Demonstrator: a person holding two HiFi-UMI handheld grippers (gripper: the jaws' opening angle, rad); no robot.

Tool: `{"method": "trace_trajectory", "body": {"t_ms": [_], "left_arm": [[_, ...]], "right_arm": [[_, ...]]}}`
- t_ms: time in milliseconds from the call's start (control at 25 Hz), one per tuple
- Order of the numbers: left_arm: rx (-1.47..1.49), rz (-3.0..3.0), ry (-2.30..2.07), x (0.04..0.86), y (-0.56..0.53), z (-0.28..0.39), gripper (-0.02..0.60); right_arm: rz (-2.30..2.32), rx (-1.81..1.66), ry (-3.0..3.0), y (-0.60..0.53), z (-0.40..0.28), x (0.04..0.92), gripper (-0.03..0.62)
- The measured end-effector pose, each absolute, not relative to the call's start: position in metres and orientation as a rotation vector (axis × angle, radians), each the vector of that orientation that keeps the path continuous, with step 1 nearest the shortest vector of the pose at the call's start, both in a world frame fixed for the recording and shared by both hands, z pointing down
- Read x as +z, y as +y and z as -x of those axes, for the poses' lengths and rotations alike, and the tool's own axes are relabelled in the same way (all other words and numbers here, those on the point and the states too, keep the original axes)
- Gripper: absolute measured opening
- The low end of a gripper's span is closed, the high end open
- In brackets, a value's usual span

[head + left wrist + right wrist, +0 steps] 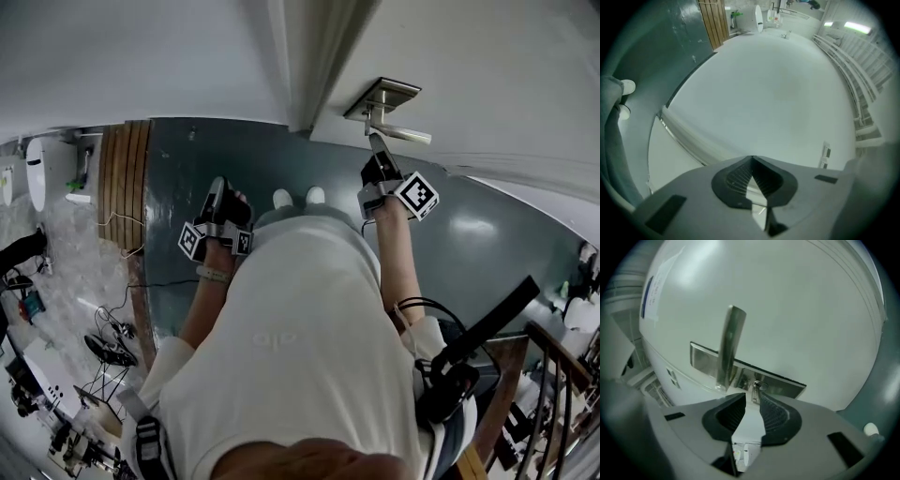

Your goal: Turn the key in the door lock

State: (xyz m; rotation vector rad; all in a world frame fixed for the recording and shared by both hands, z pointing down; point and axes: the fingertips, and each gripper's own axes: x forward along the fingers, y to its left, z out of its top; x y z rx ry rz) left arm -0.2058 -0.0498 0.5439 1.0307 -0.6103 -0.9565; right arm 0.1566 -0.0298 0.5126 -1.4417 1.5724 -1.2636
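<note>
The white door [487,66] carries a brushed-metal lock plate [382,96] with a lever handle [405,134]. In the right gripper view the plate [780,383] runs across the middle and the handle [729,348] stands in front of it. A small silver key [756,387] sticks out of the lock. My right gripper [753,395] is open. Its tips flank the key's head, with a gap on the left side. In the head view the right gripper [376,142] points at the lock just under the handle. My left gripper [752,159] is shut on nothing and faces bare white door; the head view shows the left gripper [218,186] lower left, away from the lock.
The door frame [292,66] stands left of the lock. Dark green floor [487,234] lies below, with the person's shoes [298,197] near the door. Wooden slats [124,173] and cables with tools [108,347] are at the left, a stair railing [553,375] at the lower right.
</note>
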Motion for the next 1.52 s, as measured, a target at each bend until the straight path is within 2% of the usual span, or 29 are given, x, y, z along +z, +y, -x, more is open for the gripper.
{"method": "trace_trajectory", "body": {"t_ms": [280, 520, 760, 1120, 1320, 1520], "left_arm": [[-0.67, -1.284, -0.296, 0.523, -0.035, 0.106, 0.008], [-0.558, -1.421, -0.128, 0.5, -0.005, 0.051, 0.008], [-0.55, -1.516, -0.187, 0.485, 0.044, 0.014, 0.008], [-0.604, -1.633, -0.301, 0.454, 0.189, -0.048, 0.008], [-0.54, -1.738, -0.287, 0.44, 0.249, -0.061, 0.008], [-0.565, -1.764, -0.269, 0.419, 0.263, -0.051, 0.008]], "right_arm": [[1.361, -1.158, 1.637, 0.041, -0.144, 0.484, 0.078], [1.291, -1.114, 1.748, 0.072, -0.138, 0.477, 0.078], [1.15, -1.117, 1.836, 0.118, -0.165, 0.46, 0.078], [0.973, -1.187, 1.874, 0.244, -0.215, 0.474, 0.078], [0.89, -1.186, 1.917, 0.282, -0.191, 0.463, 0.078], [0.873, -1.17, 1.955, 0.29, -0.173, 0.44, 0.078]]}}
